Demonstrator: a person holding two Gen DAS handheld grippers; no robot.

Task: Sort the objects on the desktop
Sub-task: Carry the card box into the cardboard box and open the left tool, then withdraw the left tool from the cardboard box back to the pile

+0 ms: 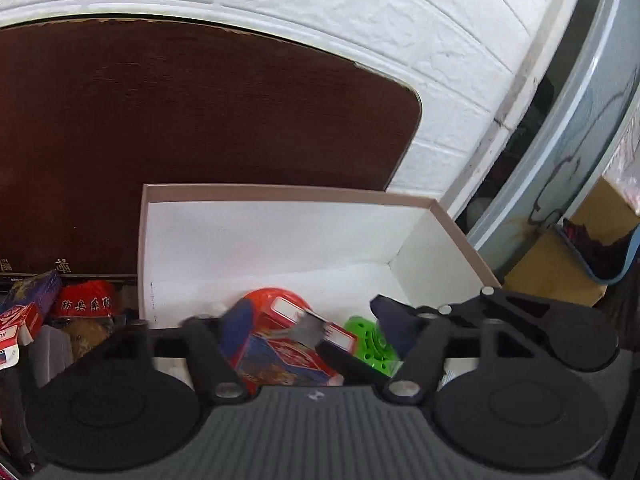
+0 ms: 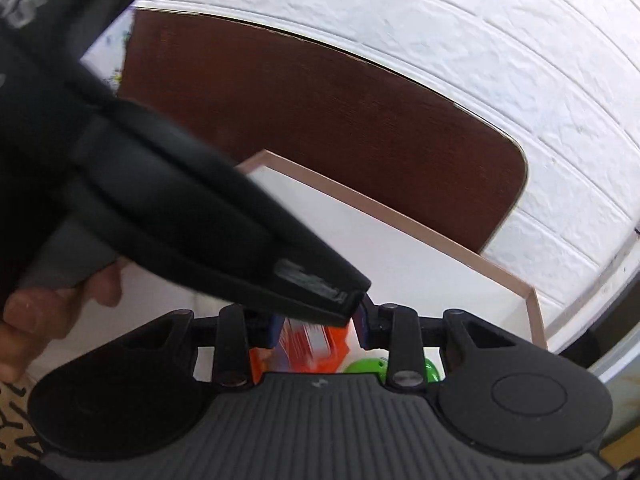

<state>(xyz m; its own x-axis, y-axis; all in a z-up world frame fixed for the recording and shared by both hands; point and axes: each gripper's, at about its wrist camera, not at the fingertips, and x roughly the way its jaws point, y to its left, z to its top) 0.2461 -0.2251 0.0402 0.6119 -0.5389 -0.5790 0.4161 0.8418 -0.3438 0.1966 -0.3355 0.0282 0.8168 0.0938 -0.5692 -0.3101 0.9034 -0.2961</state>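
A white cardboard box with a tan rim stands on the dark brown table. Inside it lie a red and blue packet and a green plastic disc. My left gripper hangs over the box, jaws wide apart, nothing between them. In the right wrist view my right gripper is also over the box, jaws apart around the red packet, blurred; I cannot tell if they touch it. The green disc lies to its right. The left gripper's body crosses that view.
Left of the box lie a red and blue carton, a red round lid with Chinese writing and a clear plastic item. A white brick wall is behind the table. A pale blue panel and yellow box stand right.
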